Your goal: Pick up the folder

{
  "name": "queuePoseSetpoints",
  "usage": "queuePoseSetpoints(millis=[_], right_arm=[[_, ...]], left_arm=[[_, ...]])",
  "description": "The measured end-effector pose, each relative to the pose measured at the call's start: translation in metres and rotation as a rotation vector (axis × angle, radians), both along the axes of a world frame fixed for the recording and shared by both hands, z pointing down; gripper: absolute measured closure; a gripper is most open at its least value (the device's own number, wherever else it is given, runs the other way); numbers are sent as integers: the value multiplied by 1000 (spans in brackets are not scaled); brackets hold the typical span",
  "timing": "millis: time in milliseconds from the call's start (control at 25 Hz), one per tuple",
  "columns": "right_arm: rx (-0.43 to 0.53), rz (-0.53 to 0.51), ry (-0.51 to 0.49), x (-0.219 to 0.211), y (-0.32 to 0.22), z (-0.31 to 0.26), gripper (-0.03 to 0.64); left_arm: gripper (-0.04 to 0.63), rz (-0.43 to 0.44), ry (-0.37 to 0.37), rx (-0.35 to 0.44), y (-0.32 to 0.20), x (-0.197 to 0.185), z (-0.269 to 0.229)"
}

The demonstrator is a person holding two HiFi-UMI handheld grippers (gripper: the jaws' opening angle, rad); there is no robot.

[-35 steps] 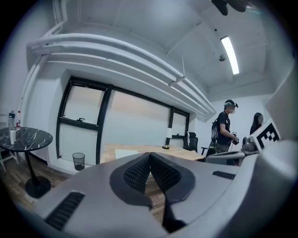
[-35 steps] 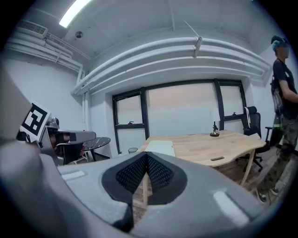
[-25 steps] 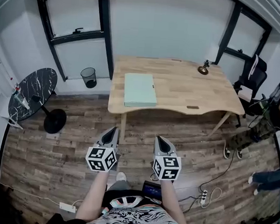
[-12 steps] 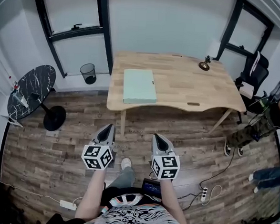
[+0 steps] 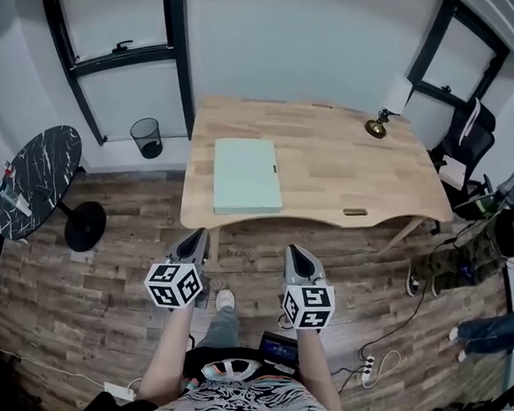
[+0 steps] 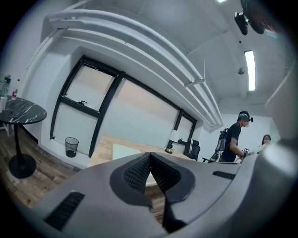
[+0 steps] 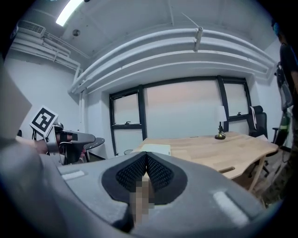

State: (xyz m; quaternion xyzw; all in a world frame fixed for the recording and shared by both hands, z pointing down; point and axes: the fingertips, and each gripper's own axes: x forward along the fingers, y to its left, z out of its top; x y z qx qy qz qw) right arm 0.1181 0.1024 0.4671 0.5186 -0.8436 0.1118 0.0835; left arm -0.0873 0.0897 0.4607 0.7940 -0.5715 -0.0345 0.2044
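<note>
Both my left gripper (image 5: 203,236) and right gripper (image 5: 292,250) are closed, empty; their tips half hide the pale green folder (image 5: 246,175), well ahead on the wooden table (image 5: 355,176) above plank floor (image 5: 103,277)

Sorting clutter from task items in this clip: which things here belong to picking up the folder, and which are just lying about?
Part of the job:
- folder, flat on the wooden table
- left gripper and right gripper, both shut and empty, short of the table

Just lying about:
- waste bin
- round black table
- desk lamp
- office chair
</note>
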Motion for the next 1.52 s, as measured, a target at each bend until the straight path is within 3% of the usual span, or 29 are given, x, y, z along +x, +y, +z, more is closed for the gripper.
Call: queuePoseSetpoints(millis=[200,440,640,880,1200,1400,1520], right_arm=[[-39,31,29,-15,-87,10,612],[-74,55,61,-31,-184,17,612],[-55,92,129,-31,-229,16,612],[-82,136,135,-20,-249,28,612],[-90,110,152,-26,-272,39,612],[-27,99,140,-30,-287,31,612],[21,157,150,-22,-293,28,612]], left_arm=[[588,29,-50,-44,-96,-12,10],[588,74,-41,-82,-203,-25,22],[588,101,-22,-101,-263,-29,33],[588,131,-36,-125,-284,-24,45],[588,90,-46,-127,-308,-38,50],[588,85,-50,-127,-321,-38,53],[588,86,-73,-137,-324,-37,62]])
